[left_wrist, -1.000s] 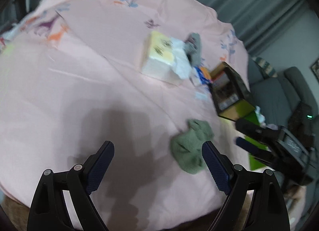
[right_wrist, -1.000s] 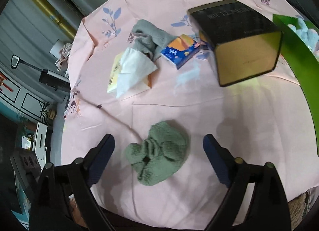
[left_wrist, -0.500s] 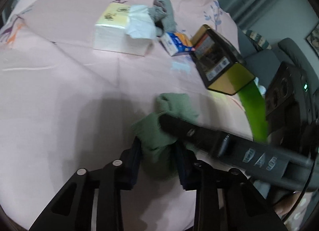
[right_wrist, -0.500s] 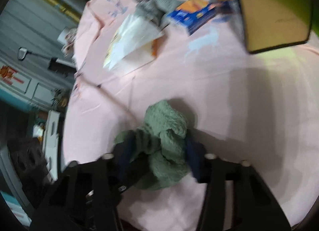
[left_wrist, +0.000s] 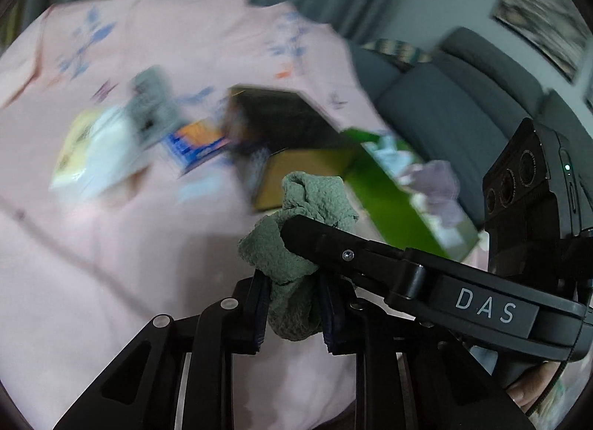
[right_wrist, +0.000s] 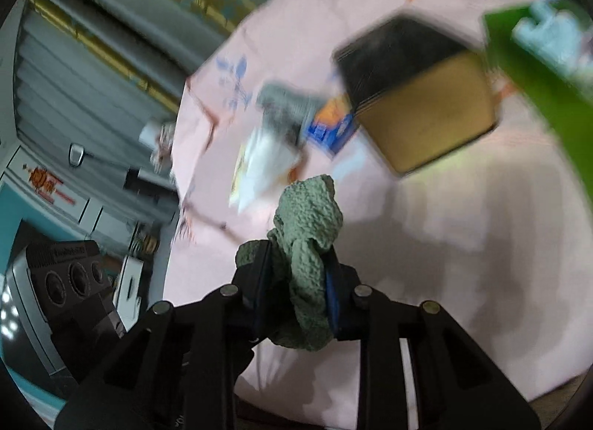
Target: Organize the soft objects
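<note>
You have the green cloth [left_wrist: 296, 244] pinched from both sides: your left gripper [left_wrist: 292, 311] is clamped tight on its lower fold, and your right gripper [right_wrist: 294, 293] has its jaws closing on the same bunch, cloth between the pads. It hangs clear of the pink sheet [left_wrist: 111, 281] — the lifting step, it seems. Next, probably carry it to the green bin [left_wrist: 404, 204] at two o'clock. Mind the black-and-gold box [left_wrist: 289, 155] at twelve — it sits just beside the bin.
</note>
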`<action>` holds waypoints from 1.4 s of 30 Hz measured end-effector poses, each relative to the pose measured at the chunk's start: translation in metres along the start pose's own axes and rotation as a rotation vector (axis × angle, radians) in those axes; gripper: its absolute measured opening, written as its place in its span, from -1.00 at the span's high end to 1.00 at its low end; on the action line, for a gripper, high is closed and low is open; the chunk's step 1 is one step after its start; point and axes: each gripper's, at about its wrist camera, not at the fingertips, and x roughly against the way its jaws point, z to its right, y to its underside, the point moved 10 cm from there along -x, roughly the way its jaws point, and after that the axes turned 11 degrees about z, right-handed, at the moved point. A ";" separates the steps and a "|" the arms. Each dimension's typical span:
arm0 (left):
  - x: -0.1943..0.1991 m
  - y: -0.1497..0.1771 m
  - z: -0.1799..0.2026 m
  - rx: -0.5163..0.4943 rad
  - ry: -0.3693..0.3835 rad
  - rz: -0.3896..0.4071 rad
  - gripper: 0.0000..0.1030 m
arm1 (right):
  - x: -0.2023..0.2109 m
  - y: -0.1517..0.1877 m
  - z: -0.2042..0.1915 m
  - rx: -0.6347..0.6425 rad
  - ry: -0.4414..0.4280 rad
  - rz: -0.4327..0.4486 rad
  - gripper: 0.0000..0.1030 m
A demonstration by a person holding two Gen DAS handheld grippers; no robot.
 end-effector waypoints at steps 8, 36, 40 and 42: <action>-0.037 -0.028 0.105 -0.194 0.163 0.002 0.55 | 0.073 -0.067 0.053 -0.059 0.095 0.203 0.50; -0.155 0.010 0.195 -0.246 0.256 -0.243 -0.06 | 0.132 -0.098 0.219 -0.237 0.469 0.354 -0.17; -0.137 -0.006 0.187 -0.223 0.246 -0.186 -0.50 | 0.146 -0.104 0.209 -0.227 0.467 0.381 -0.34; -0.127 -0.014 0.180 -0.217 0.236 -0.167 -0.54 | 0.154 -0.107 0.200 -0.217 0.469 0.398 -0.41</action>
